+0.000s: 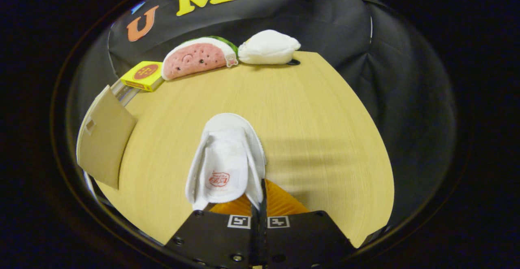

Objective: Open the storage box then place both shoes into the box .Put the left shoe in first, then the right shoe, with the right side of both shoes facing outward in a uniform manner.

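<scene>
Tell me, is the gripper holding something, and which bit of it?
Yes. The gripper is shut on the white slipper, pinching the side edge of its heel end between both fingers, so the slipper hangs above the wooden table.

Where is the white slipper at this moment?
In the gripper view, the white slipper hangs above the wooden table, pinched at its edge by the closed claw. The cardboard flap stands to its left.

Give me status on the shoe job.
Done: the box flap left of the claw looks open. In hand: the claw is shut on a white slipper, held above the table. Left: placing it in the box, then the other shoe.
</scene>
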`<action>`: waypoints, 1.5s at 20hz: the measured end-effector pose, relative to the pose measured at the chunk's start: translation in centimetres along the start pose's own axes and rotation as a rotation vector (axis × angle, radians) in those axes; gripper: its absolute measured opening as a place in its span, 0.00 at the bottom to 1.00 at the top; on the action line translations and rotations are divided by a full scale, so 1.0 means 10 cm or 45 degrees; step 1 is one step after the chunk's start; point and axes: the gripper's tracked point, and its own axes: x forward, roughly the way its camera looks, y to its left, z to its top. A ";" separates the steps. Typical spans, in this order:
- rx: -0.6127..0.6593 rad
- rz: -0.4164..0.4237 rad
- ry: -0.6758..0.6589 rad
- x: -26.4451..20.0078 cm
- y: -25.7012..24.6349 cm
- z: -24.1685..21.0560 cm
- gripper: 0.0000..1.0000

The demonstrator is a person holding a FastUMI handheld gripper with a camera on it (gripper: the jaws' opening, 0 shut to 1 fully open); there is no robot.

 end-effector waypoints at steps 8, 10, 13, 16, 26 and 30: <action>0.256 0.019 0.069 -0.20 0.13 -0.10 0.00; 0.289 0.013 0.063 -0.35 0.25 -0.08 0.00; 0.319 -0.019 0.036 -0.63 0.44 0.00 0.00; 0.359 -0.030 0.019 -0.99 0.74 0.12 0.00; 0.366 0.045 -0.066 -1.83 2.50 0.71 0.00; 0.349 0.085 -0.077 -1.91 3.24 0.87 0.00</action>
